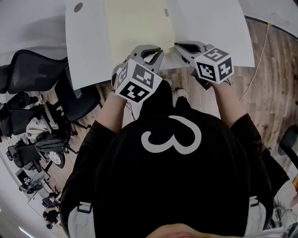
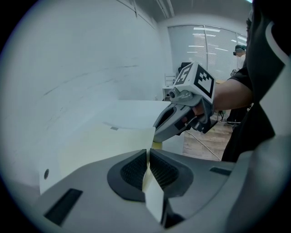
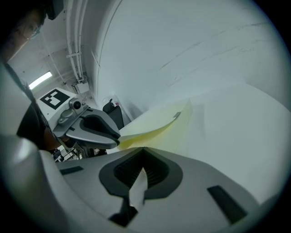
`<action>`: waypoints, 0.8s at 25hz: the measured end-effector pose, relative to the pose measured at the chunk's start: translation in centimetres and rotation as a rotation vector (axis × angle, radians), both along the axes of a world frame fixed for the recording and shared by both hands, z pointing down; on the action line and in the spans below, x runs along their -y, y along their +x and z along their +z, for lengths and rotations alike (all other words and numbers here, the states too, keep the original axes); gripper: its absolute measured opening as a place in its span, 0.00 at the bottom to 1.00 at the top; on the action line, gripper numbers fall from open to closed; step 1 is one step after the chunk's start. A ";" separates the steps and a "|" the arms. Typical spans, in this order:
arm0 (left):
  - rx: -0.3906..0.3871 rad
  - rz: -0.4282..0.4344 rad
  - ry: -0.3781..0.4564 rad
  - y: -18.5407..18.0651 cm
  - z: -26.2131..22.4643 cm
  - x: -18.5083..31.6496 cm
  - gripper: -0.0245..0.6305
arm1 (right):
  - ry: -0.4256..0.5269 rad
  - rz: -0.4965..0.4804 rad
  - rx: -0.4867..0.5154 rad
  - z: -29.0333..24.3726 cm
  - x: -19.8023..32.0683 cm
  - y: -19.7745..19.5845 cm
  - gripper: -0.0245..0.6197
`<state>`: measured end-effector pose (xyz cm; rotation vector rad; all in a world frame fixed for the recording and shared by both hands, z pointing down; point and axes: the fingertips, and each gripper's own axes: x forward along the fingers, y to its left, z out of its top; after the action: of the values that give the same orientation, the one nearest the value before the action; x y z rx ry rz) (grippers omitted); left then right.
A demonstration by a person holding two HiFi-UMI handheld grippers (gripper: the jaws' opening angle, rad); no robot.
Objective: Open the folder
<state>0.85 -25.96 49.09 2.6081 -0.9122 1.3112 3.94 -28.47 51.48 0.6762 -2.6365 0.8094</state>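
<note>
A pale yellow folder (image 1: 139, 28) lies on the white table (image 1: 209, 28), its near edge at the table's front. My left gripper (image 1: 157, 56) is shut on the near edge of the folder's top cover (image 2: 104, 145), and a pale strip of it shows pinched between the pads (image 2: 148, 157). My right gripper (image 1: 179, 46) is just to the right, shut on a near edge of the folder as well (image 3: 142, 157). In the right gripper view the top cover (image 3: 154, 120) curves slightly up off the yellow layer beneath, held by the left gripper (image 3: 93, 129). The right gripper (image 2: 182, 118) shows close beside my left jaws.
Black office chairs (image 1: 28, 69) stand left of the table, with more gear on the floor behind them. A thin cable (image 1: 260, 56) runs over the wooden floor at the right. The table has a round grommet hole (image 1: 77, 7) at its far left.
</note>
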 end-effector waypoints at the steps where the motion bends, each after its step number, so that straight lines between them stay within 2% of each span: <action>1: 0.004 0.002 0.001 0.0 0.1 0.0 0.08 | 0.011 -0.007 -0.010 0.0 0.0 0.0 0.08; 14: -0.018 0.000 -0.003 0.1 -0.5 0.2 0.08 | 0.092 -0.012 -0.080 -0.1 -0.1 0.0 0.08; 20: 0.003 0.011 0.002 0.0 -0.6 0.1 0.08 | 0.079 -0.014 -0.085 0.2 -0.3 -0.1 0.08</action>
<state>0.82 -26.03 48.46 2.6174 -0.9019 1.3170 3.82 -28.19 51.65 0.6963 -2.6042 0.6607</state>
